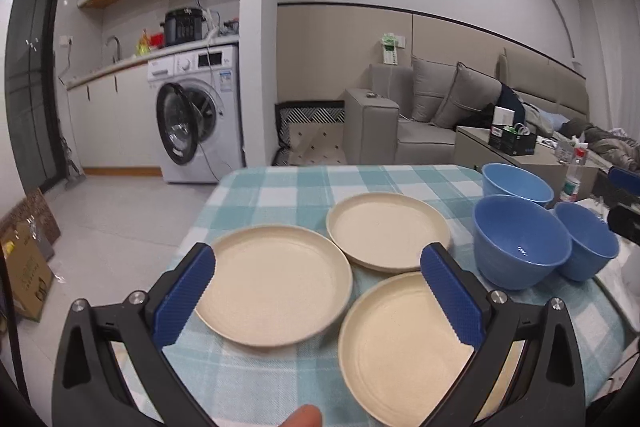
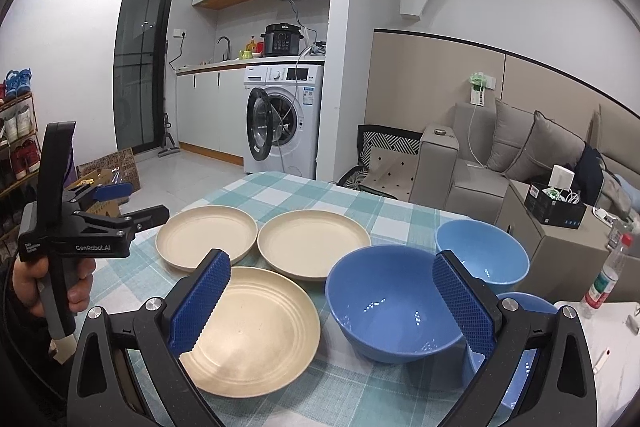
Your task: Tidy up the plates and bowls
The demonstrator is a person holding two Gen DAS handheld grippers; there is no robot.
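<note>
The table [image 2: 280,195], under a blue-and-white checked cloth, carries everything. Three cream plates lie flat and apart on it: a near plate [image 2: 248,327], a far-left plate [image 2: 206,237] and a far-right plate [image 2: 314,241]. To their right stand three blue bowls, upright and close together: a large near bowl [image 2: 384,303], a paler far bowl [image 2: 486,251], and a third bowl [image 2: 524,301] behind the right tool's finger.

Nothing is stacked yet, so the job looks to be at its very start. The left tool [image 1: 318,267] hangs wide open over the plates, holding nothing. The right tool [image 2: 332,277] is also spread wide and empty, facing the near bowl.

The next move likely calls for a tool to drop to one rim and pinch it, one finger inside and one outside, then lift it onto its like.

The third bowl is mostly hidden in the right view. Whether the bowls touch each other cannot be told.
</note>
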